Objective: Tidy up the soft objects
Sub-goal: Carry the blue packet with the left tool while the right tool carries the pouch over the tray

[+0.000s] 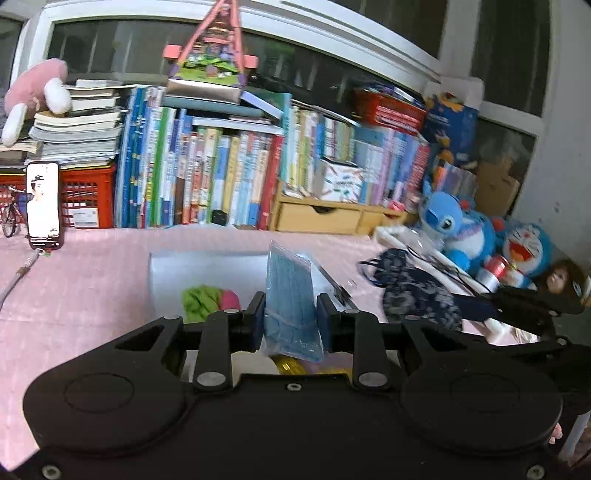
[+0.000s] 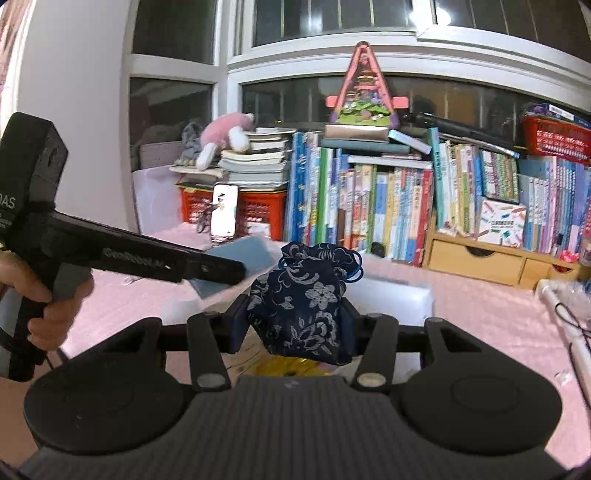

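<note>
Gripping blue packet, L jaws clamped; R jaws clamped on navy floral pouch, both prob. clear above white box.

We're in a home, likely a child's room: a pink-covered table, crammed children's books, plush toys along a window.

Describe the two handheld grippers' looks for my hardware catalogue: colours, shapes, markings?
Both are matte black. The left gripper has two round housings, silver-pinned linkage bars and dark blue pads; white lettering runs along its side in the right wrist view. The right gripper matches, with a ribbed grey centre panel. No sleeves are visible.
</note>
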A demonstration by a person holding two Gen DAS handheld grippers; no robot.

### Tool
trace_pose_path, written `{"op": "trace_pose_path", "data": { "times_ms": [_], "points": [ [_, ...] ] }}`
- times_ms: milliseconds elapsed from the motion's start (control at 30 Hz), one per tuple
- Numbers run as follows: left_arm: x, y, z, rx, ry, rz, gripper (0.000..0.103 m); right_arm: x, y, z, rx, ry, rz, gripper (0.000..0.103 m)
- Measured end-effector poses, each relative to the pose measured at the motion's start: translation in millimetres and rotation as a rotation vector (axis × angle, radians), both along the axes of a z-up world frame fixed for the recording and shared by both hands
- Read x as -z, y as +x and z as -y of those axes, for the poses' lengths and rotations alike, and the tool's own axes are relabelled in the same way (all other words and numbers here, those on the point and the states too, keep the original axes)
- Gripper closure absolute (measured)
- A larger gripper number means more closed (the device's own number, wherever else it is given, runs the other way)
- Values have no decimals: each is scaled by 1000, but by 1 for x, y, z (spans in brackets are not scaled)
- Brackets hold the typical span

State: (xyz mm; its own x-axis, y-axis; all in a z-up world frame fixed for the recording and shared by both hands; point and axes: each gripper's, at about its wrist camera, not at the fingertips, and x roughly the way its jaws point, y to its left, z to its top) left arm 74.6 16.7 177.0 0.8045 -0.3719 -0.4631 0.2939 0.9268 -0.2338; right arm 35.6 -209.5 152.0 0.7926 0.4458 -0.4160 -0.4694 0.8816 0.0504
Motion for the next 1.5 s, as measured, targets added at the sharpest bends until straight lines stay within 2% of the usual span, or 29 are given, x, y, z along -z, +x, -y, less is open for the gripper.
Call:
{"op": "trace_pose_path", "data": {
  "times_ms": [167, 300, 533, 633, 733, 933, 1100, 1500],
  "points": [
    [-7, 48, -12, -51, 1, -51, 76, -6, 38, 14, 43, 9, -39, 49],
    [1, 90, -21, -86, -5, -134, 76, -3, 70, 20, 45, -14, -75, 49],
    [38, 157, -33, -148, 7, -300, 76, 16, 123, 20, 59, -114, -167, 48],
    [57, 173, -38, -168, -4, -368, 76, 33, 147, 23, 83, -133, -245, 48],
    [77, 187, -41, -180, -18, -428, 76, 49, 165, 29, 111, -117, -308, 48],
    [101, 201, -41, -189, -31, -487, 80, 74, 190, 32, 121, -87, -402, 48],
    [110, 207, -38, -171, -50, -515, 81, 85, 206, 29, 130, -121, -427, 48],
    [122, 219, -28, -129, -86, -567, 82, 106, 222, 22, 120, -134, -477, 48]
  ]
}}
